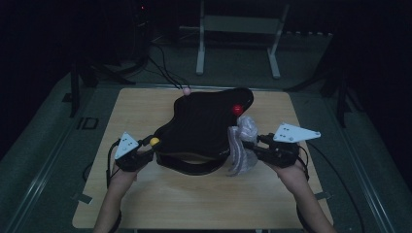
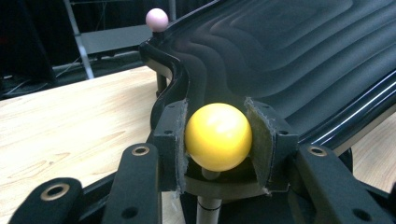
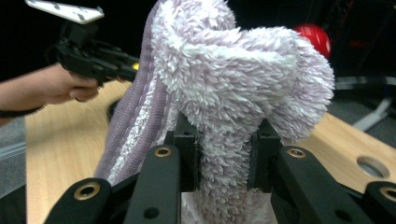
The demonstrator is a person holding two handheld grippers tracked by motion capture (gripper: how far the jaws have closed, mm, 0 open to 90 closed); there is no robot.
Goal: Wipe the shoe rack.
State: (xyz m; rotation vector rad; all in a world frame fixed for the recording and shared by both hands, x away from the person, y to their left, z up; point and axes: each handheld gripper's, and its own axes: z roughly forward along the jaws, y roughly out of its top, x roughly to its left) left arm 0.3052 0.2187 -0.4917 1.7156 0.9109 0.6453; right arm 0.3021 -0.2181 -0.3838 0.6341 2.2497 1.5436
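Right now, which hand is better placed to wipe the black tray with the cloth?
Right. Its tool already grips the fluffy cloth beside the black tray; the left tool is occupied clamping the yellow knob.

Fluffy cloth [image 3: 233, 93] hides most of red ball [image 3: 315, 37] (bottom edge crops cloth).

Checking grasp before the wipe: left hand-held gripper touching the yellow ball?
Touching. In the left gripper view, the left hand-held gripper has both pads against the yellow ball.

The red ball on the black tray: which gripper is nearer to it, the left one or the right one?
Right. The right gripper, holding the fluffy cloth, sits just below the red ball. The left gripper grips the yellow ball across the black tray.
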